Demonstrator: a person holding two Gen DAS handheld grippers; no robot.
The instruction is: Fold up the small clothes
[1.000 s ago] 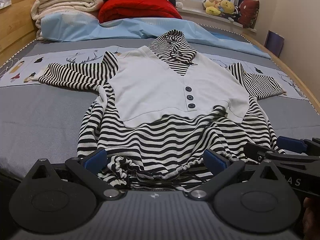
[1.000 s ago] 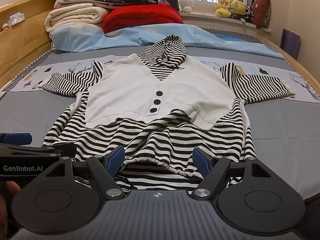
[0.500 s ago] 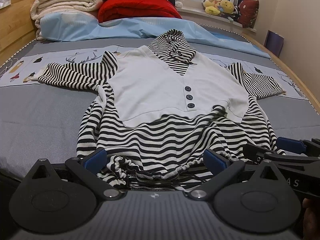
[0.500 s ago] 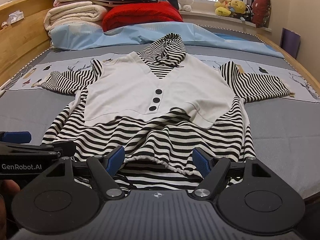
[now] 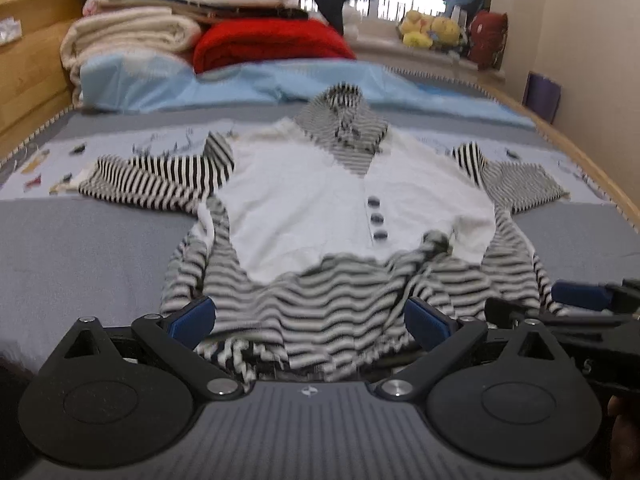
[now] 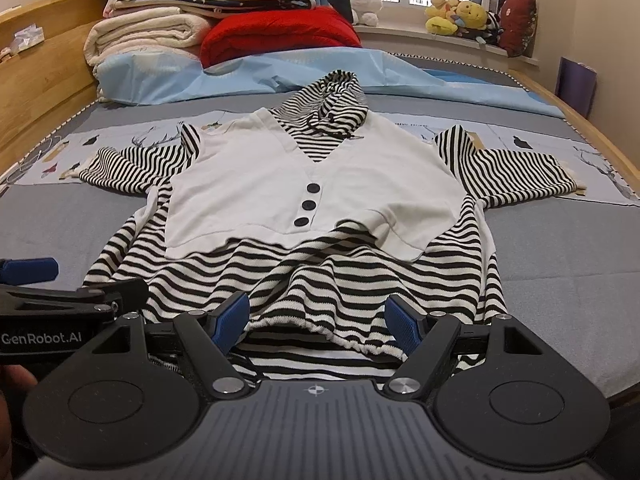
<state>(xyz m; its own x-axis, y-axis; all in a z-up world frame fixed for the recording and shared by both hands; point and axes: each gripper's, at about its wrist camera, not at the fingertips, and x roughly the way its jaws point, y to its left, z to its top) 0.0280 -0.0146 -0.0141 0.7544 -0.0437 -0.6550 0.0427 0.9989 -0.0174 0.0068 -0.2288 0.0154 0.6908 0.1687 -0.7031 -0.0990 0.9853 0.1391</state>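
Observation:
A small hooded top point(image 6: 248, 196), black-and-white striped with a white vest front and three dark buttons, lies face up on the grey bed point(image 6: 60, 224) with both sleeves spread. In the left wrist view, which is blurred, the same top point(image 5: 304, 208) fills the middle. My left gripper point(image 5: 308, 320) stands open at the left part of the bottom hem, and rumpled striped cloth lies between its blue pads. My right gripper point(image 6: 318, 320) is open at the right part of the hem, whose gathered edge lies between its fingers. Each gripper shows at the edge of the other's view.
At the head of the bed lie a light blue sheet point(image 6: 248, 76), folded cream blankets point(image 6: 144, 36) and a red blanket point(image 6: 280, 32). A wooden bed frame point(image 6: 44, 80) runs along the left side. Plush toys point(image 6: 460, 16) sit on the windowsill and a purple box point(image 6: 576, 84) stands by the right wall.
The left wrist view has tipped slightly and gone blurry, and the striped cloth by the left gripper looks more bunched. The right wrist view is nearly unchanged. Both grippers stay wide.

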